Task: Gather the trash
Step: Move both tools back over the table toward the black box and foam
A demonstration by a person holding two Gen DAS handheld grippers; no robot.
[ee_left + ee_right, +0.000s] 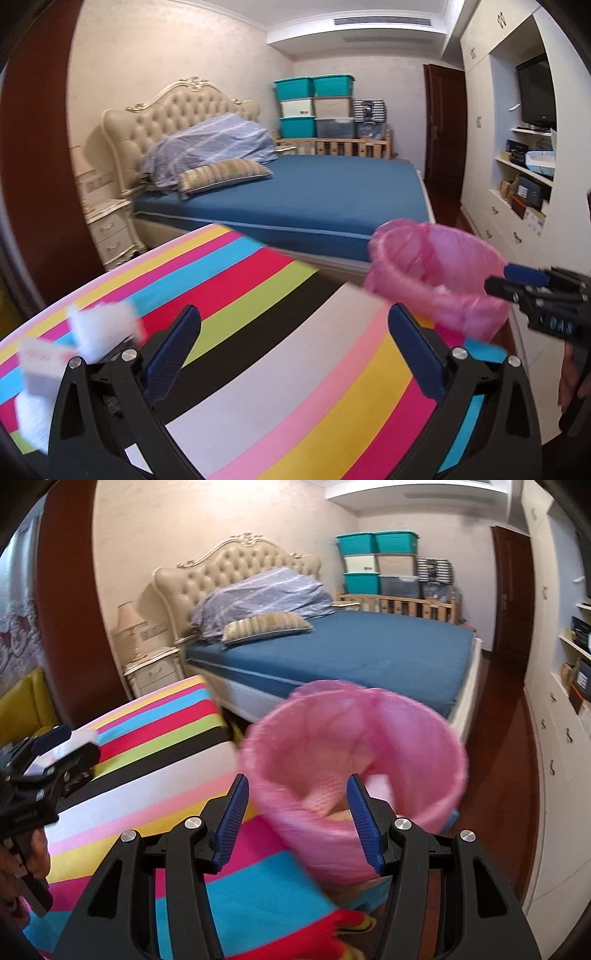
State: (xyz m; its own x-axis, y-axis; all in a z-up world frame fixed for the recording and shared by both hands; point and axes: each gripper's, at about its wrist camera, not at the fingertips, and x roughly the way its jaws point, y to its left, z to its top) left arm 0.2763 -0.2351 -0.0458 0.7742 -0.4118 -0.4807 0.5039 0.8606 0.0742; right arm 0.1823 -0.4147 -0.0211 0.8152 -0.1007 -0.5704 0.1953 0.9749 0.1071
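Left wrist view, left tool [293, 345]: two blue-padded fingers spread wide apart above the striped cloth, nothing between them

Left wrist view, table [258, 332]: covered by a cloth in bright stripes of yellow, pink, blue, red, green, black, white

Left wrist view, trash [99, 326]: blurred white scraps of paper lie on the table at the lower left, just beside the left finger's base, one piece bearing red print

Left wrist view, bin [436, 280]: a round bin lined with a pink bag stands at the table's far right edge, its mouth open, something white showing inside

Left wrist view, right tool [498, 280]: enters from the right with its tip at the bin's rim; from here how far it is open cannot be told

Left wrist view, background: a bed [314, 199] with blue sheet, a tufted headboard, a striped pillow and a bundled quilt; stacked storage boxes [314, 105] behind it

Right wrist view, right tool [297, 797]: fingers partly apart, pointing into the bin, gripping nothing

Right wrist view, bin [406, 746]: directly ahead, with pale paper lying at its bottom

Right wrist view, left tool [70, 744]: at the left edge over the table [166, 775], a hand [35, 853] on its handle, white paper close by its tip
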